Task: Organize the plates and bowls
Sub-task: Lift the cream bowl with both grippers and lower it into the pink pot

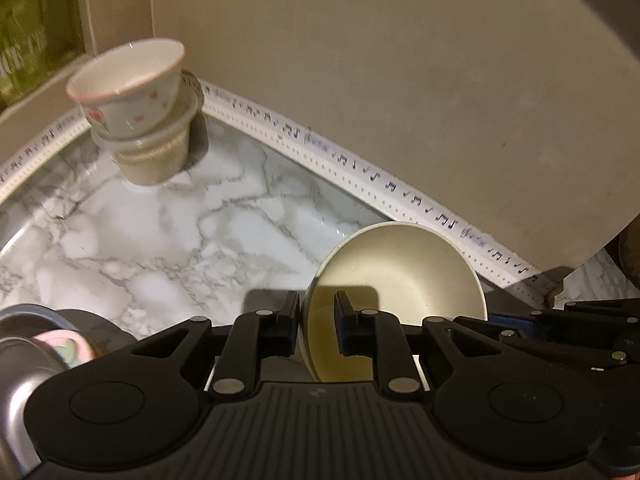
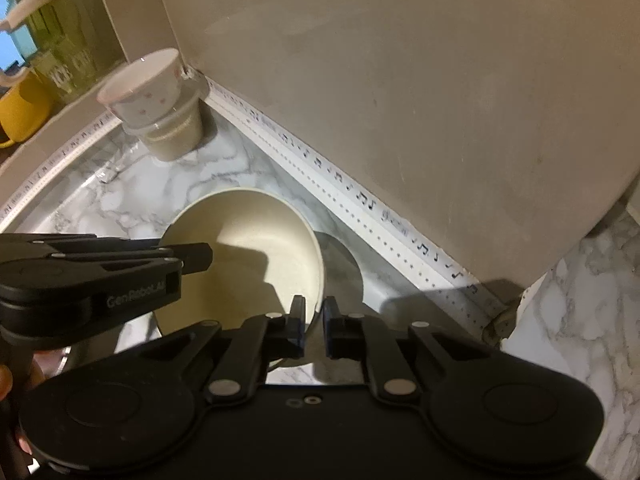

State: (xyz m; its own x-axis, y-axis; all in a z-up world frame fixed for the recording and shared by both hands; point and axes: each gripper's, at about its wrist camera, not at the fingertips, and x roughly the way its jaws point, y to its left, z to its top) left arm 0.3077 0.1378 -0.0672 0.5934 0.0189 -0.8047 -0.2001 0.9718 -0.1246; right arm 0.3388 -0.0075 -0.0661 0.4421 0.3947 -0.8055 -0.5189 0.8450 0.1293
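A cream bowl (image 1: pixel 404 280) is held above the marble counter (image 1: pixel 180 232), tilted. My left gripper (image 1: pixel 318 312) is shut on its near-left rim. My right gripper (image 2: pixel 313 320) is shut on the rim at the bowl's (image 2: pixel 248 248) right side; the left gripper (image 2: pixel 120 264) shows at that view's left. In the far corner a white bowl with pink dots (image 1: pixel 128 84) sits on a stack of a clear bowl and a beige one (image 1: pixel 156 160); the stack also shows in the right wrist view (image 2: pixel 152 96).
Beige walls (image 1: pixel 400 80) meet at the corner, with a music-note trim strip (image 1: pixel 360 168) along the base. A steel pot and a pink item (image 1: pixel 60 348) sit near left. A yellow mug (image 2: pixel 20 112) and green container (image 2: pixel 60 48) stand on a ledge far left.
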